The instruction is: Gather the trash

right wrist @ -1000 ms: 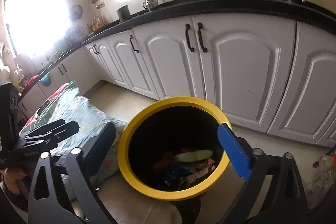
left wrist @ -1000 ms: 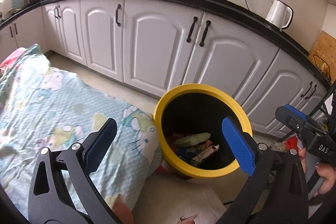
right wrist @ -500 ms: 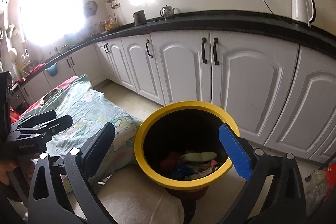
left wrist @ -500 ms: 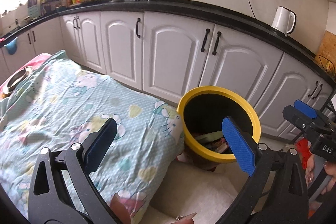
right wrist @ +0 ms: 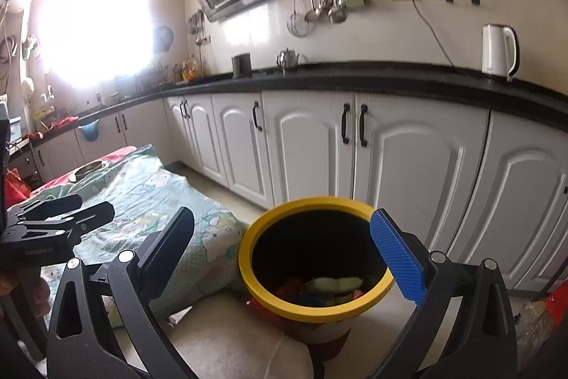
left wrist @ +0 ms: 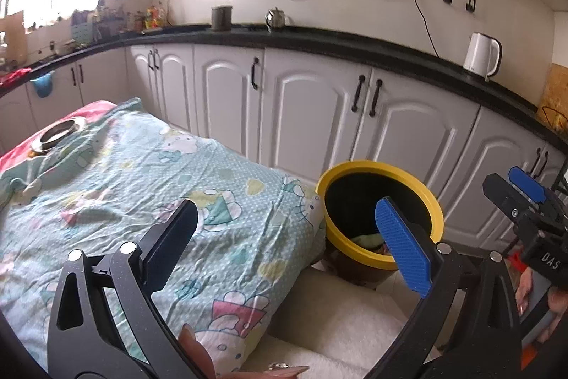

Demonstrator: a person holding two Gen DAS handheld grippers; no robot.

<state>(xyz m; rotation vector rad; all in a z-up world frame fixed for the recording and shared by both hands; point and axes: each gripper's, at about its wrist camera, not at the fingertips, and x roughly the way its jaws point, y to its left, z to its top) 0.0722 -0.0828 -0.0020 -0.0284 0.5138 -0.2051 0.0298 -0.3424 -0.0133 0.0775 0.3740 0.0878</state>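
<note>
On the kitchen floor, right at the corner of the table, sits the yellow-rimmed bin (right wrist: 314, 258), its rim just beside the drooping edge of the patterned cloth (left wrist: 142, 187), and down inside it lies a heap of wrappers (right wrist: 333, 286), a pale green one on top. The right gripper (right wrist: 280, 251) hangs above and in front of the bin mouth, fingers spread wide, nothing between them. The left gripper (left wrist: 284, 240) hovers over the table's near corner, also spread wide and carrying nothing. A metal bowl (left wrist: 58, 132) rests at the cloth's far end. Behind the bin, the white cabinets (right wrist: 408, 173) stand close, with a strip of floor running between them and the table's long edge.
</note>
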